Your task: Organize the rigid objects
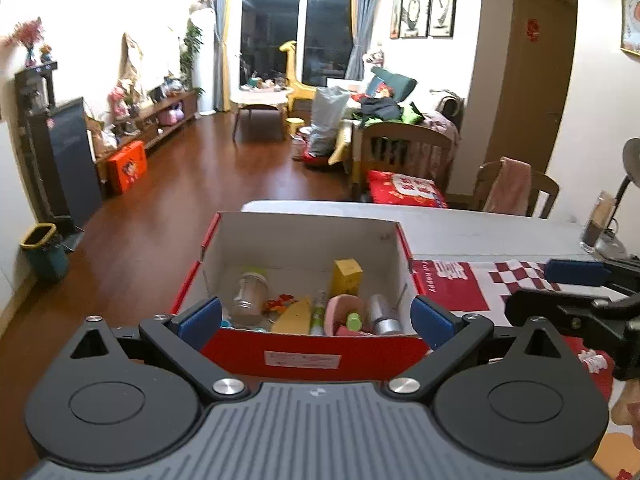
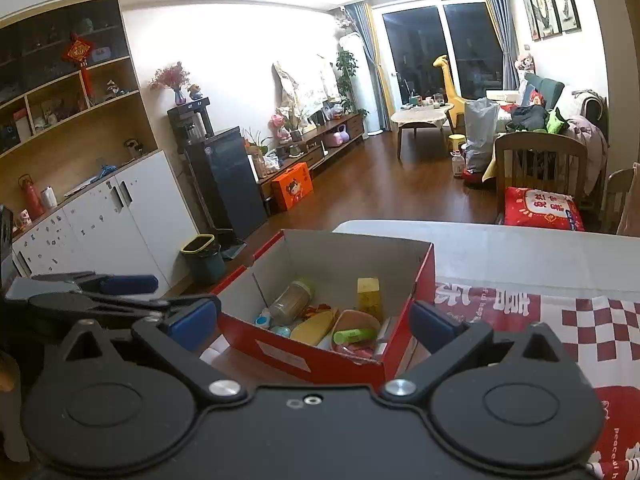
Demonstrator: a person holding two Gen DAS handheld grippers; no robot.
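1. Left wrist view: left gripper [image 1: 316, 320] at lower centre, blue fingers [image 1: 200, 318] spread wide, nothing between the pads; red box [image 1: 304, 356] sits just beyond them.
2. Red box open-topped, white inside, standing on the counter [image 1: 480, 232] at its left end, next to a red-and-white checked cloth [image 1: 516, 284].
3. Inside the box, loose and jumbled: clear jar [image 1: 250, 294] lying tilted at left, yellow carton [image 1: 347, 278] upright at the back, yellow flat piece [image 1: 294, 316], green-capped tube [image 1: 354, 320], pink item [image 1: 342, 308], silver can [image 1: 382, 314] at right.
4. Right wrist view: right gripper [image 2: 314, 322] at lower centre, fingers [image 2: 434, 322] wide apart, empty, box corner in front of them.
5. Left gripper also shows at the left edge of the right wrist view, beside the box.
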